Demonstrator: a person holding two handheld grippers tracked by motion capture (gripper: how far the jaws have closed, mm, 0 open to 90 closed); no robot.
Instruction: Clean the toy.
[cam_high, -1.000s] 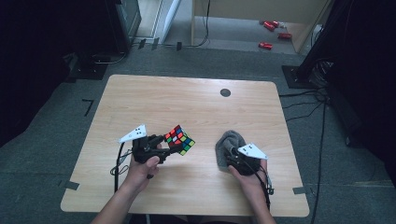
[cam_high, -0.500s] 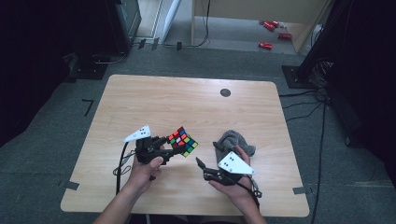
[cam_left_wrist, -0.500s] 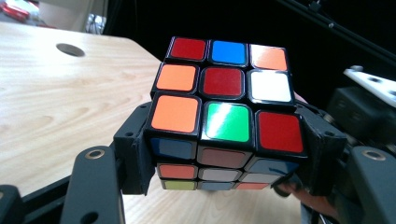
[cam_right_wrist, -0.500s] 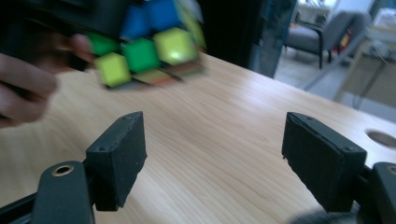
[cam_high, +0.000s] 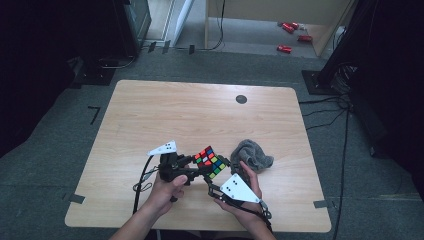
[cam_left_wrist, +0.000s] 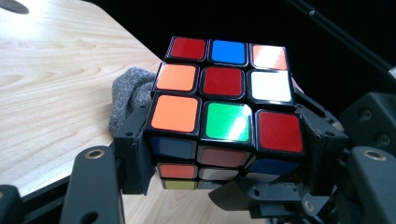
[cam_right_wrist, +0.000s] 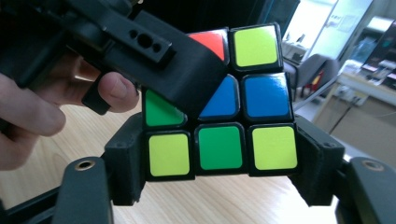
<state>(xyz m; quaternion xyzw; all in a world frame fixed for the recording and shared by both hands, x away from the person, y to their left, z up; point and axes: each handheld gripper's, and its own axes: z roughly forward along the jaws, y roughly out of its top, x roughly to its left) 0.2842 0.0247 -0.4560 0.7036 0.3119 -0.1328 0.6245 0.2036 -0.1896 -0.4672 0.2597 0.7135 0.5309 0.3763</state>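
Note:
A scrambled Rubik's cube (cam_high: 210, 161) hangs above the table's near edge between both grippers. My left gripper (cam_high: 199, 166) is shut on it; in the left gripper view its pads (cam_left_wrist: 133, 154) clamp the cube (cam_left_wrist: 224, 93) from both sides. My right gripper (cam_high: 214, 176) comes from the near right. In the right gripper view its jaws flank the bottom row of the cube (cam_right_wrist: 219, 116) and have just been closing onto it. The left gripper's jaw (cam_right_wrist: 159, 51) crosses that face.
A crumpled grey cloth (cam_high: 252, 156) lies on the wooden table (cam_high: 175, 115) just right of the cube, and is in the left gripper view (cam_left_wrist: 128, 93). A black round mark (cam_high: 241, 99) sits near the far edge. Cables trail on the floor at the right.
My right gripper has left the grey cloth and moved left to the cube, where its jaws now sit around the bottom layer. My left gripper has drifted a little right with the cube.

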